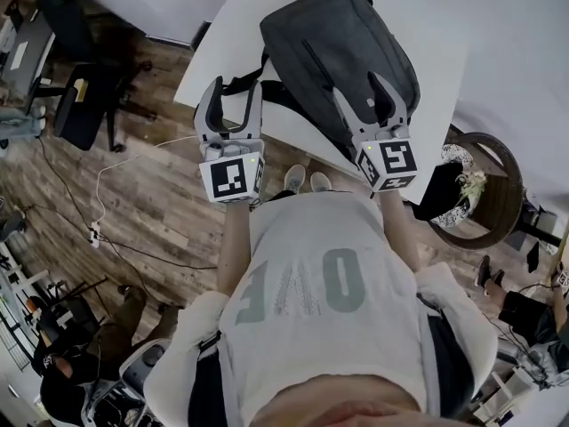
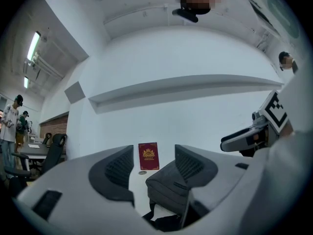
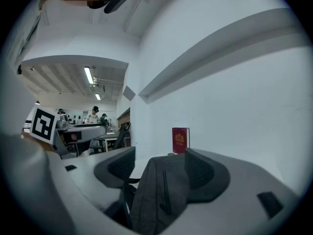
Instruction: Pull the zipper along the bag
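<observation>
Head view: L tongs (image 1: 235,87) & R tongs (image 1: 360,87) both part-open, empty, near grey bag (image 1: 338,38) on table (image 1: 227,34)

i see a brown wood-plank floor (image 1: 151,203), a white rectangular table (image 1: 231,25) up against a plain white wall (image 2: 195,58), a black wheeled office chair (image 1: 84,105) at head view's left, a round dark wooden side table (image 1: 502,189) at its right, and long ceiling strip lights (image 2: 33,45) lit.

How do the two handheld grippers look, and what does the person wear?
The left gripper and right gripper are light grey, each with two curved fingers, dark ribbed pads, and a white cube with black square markers. The person wears a light shirt with grey lettering.
</observation>
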Action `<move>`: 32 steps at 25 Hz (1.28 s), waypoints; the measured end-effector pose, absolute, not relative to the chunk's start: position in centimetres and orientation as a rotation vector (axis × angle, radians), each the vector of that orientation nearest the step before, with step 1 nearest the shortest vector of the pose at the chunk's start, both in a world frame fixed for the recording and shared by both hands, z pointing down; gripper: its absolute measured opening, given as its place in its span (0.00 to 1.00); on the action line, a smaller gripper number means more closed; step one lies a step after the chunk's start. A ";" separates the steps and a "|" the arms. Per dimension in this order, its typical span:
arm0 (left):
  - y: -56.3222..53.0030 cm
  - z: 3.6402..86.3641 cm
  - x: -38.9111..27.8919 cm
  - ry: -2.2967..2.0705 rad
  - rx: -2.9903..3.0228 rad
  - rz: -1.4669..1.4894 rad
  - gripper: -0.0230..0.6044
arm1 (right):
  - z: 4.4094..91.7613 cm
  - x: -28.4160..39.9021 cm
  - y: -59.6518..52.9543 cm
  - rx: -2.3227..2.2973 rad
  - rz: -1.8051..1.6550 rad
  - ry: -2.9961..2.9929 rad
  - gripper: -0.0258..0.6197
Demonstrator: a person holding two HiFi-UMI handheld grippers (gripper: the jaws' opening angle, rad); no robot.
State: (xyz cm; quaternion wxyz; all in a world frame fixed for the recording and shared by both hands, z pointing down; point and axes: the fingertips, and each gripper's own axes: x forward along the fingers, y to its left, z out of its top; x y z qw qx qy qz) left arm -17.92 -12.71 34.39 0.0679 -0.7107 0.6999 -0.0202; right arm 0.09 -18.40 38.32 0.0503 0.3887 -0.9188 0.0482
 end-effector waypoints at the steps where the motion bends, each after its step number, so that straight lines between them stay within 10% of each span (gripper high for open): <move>1: -12.9 34.7 -17.8 2.094 -2.165 -0.069 0.46 | 38.4 0.3 -18.7 1.209 0.153 -2.790 0.54; 6: -13.3 36.3 -17.7 2.056 -2.239 -0.134 0.62 | 39.1 1.5 -19.4 1.250 0.174 -2.751 0.64; 32: -19.5 57.3 -15.1 1.051 -2.467 -1.336 0.62 | 55.6 7.7 -15.5 0.994 0.401 -2.387 0.64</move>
